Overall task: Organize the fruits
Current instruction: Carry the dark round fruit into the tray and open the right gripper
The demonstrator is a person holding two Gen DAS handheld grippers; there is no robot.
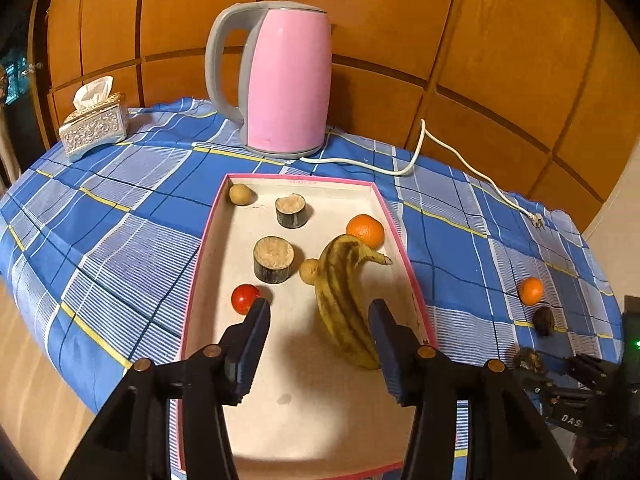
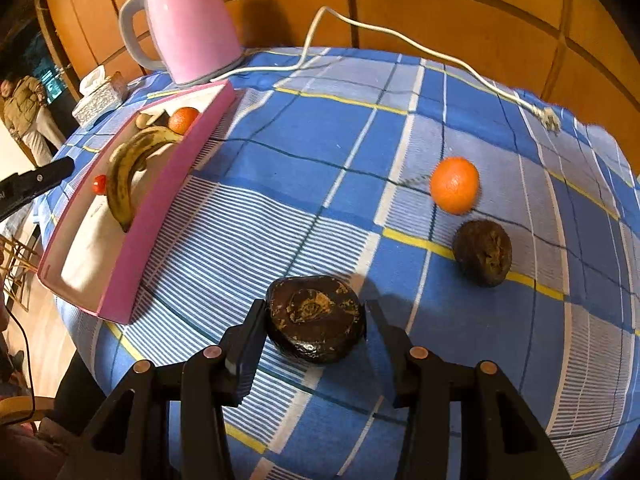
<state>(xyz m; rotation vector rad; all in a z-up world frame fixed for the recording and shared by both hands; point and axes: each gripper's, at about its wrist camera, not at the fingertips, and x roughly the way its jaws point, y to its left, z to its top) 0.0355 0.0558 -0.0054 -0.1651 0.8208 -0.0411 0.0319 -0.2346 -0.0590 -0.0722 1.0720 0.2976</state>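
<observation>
My left gripper [image 1: 320,308] hangs open over the pink-rimmed tray [image 1: 208,240]. Its right finger stands beside a spotted banana [image 1: 344,300] that lies on the tray floor. The tray also holds an orange [image 1: 365,231], a small tomato [image 1: 245,299], two small tan fruits and two short wood-like stubs [image 1: 274,258]. On the blue checked cloth, my right gripper [image 2: 316,308] is shut on a dark brown fruit [image 2: 316,316] that rests on the cloth, a pad on each side. A second orange [image 2: 455,185] and another dark fruit [image 2: 484,252] lie further right.
A pink kettle [image 1: 284,80] stands behind the tray, its white cord [image 2: 400,36] trailing across the cloth to the right. A tissue box [image 1: 94,124] sits at the far left corner. The table's rounded edge drops off on the near side. A person [image 2: 24,112] stands far left.
</observation>
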